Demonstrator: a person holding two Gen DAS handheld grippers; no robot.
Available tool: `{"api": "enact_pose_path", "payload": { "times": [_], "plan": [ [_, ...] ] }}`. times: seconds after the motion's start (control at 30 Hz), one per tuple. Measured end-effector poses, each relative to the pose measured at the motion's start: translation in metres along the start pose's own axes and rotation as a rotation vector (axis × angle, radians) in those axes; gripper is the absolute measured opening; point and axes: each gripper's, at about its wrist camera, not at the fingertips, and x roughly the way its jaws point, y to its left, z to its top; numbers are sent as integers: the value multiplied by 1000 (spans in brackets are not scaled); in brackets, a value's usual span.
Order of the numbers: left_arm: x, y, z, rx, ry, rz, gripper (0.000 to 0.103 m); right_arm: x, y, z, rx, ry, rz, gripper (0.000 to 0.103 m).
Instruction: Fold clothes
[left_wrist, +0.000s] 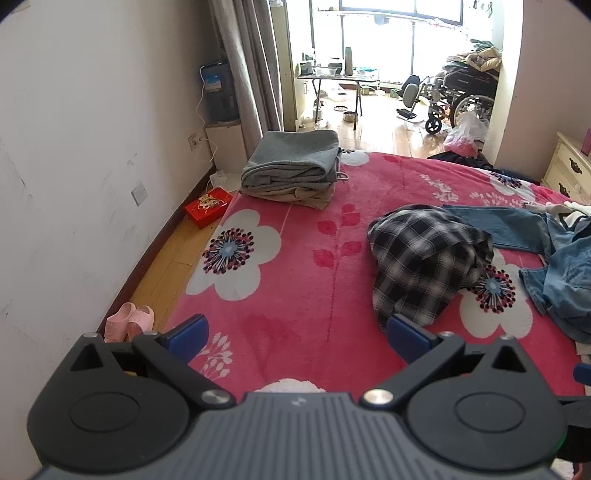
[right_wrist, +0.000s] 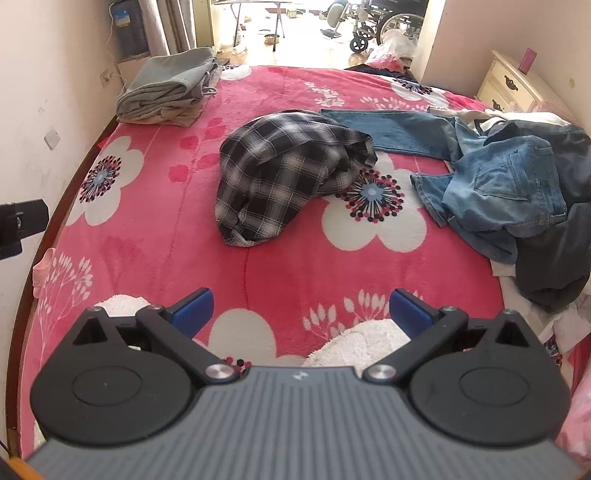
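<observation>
The heap of jeans (right_wrist: 506, 184) runs off the right edge, its lower layers buried. Both the left gripper (left_wrist: 297, 338) and right gripper (right_wrist: 301, 314) hover over the pink blanket (right_wrist: 155, 243), fingers spread wide and empty, aimed toward the crumpled plaid shirt (right_wrist: 284, 173) mid-bed.

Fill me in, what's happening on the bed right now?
A person holds both grippers above a pink floral blanket, and neither grips anything: the left gripper and right gripper are both open and empty. A folded stack of grey clothes sits at the far left corner. A crumpled plaid shirt lies unfolded mid-bed, closest to the fingers. Jeans and darker garments are heaped to the right, unfolded.
</observation>
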Motion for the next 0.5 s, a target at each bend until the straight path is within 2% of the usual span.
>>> {"api": "enact_pose_path", "payload": {
  "times": [0.3,0.5],
  "plan": [
    [3,9,-2,13,-3,-11,103,-2,2,3,4,-12,3,102],
    [2,18,-7,-26,6,-5,103,-3,2,1,3,-18,6,102]
  ]
}}
